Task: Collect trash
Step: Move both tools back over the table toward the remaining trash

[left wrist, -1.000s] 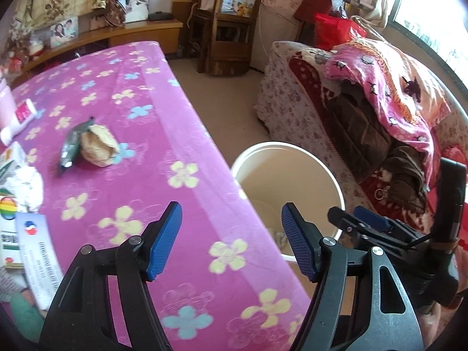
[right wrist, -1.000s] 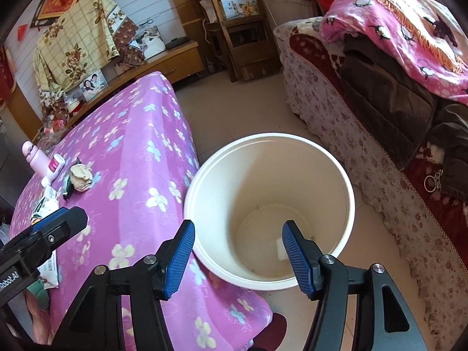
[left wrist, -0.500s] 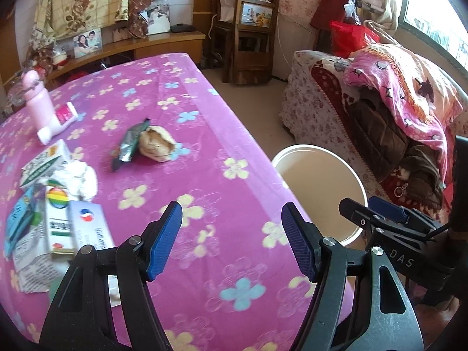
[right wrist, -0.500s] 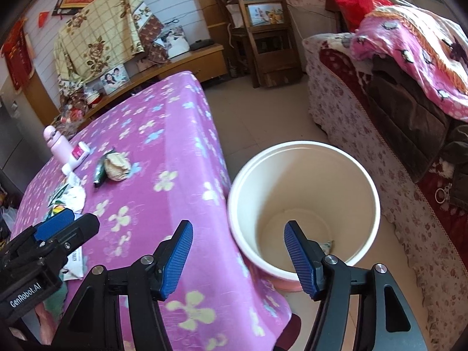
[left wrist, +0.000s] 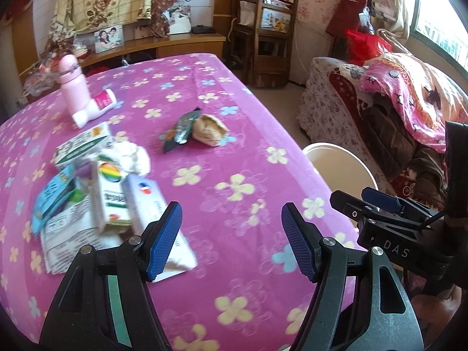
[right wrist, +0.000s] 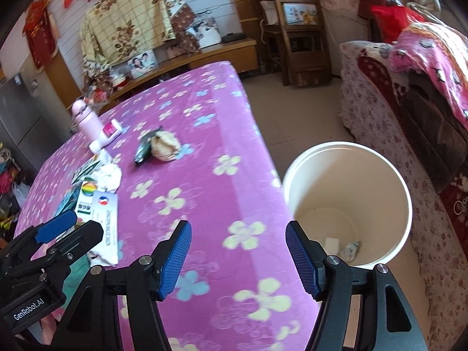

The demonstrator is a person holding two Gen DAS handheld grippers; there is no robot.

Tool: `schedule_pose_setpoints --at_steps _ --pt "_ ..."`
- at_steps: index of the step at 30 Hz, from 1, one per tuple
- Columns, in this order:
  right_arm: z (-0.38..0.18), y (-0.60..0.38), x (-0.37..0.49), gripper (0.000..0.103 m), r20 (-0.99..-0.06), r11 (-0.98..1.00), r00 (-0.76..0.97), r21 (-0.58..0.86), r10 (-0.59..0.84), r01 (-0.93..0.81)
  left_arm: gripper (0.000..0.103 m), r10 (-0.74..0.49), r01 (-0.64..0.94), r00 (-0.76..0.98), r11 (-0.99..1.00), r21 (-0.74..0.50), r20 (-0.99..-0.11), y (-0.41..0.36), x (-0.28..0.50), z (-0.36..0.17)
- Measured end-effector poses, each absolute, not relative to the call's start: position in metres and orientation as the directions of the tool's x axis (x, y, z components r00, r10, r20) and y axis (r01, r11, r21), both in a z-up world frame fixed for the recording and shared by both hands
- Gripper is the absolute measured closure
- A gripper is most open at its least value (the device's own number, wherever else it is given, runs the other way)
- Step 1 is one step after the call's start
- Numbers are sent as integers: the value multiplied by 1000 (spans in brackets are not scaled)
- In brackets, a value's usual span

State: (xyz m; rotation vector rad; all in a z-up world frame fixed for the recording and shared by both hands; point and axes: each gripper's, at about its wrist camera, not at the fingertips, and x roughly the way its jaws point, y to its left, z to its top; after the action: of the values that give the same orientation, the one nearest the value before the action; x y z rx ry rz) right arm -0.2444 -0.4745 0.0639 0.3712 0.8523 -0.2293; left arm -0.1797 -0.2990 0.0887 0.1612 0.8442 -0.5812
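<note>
Both the left gripper and right gripper hang released and empty over the floral surface. A crumpled brownish wad, perhaps paper, lies touching a dark wrapper. The white bucket stands beside the surface.

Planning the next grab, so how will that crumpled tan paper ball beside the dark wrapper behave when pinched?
The paper ball looks creased and loosely wadded, so it will probably squash and feel very light. Its lumpy shape makes rolling unlikely. It touches the dark wrapper, so a push may drag that along.
</note>
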Motion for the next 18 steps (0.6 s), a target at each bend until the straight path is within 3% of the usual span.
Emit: schedule_pose_setpoints --at_steps 18 --pt "67 -399 -217 37 -778 957 628 202 29 206 33 -347 435 581 897 -79 -736 -216 -172 89"
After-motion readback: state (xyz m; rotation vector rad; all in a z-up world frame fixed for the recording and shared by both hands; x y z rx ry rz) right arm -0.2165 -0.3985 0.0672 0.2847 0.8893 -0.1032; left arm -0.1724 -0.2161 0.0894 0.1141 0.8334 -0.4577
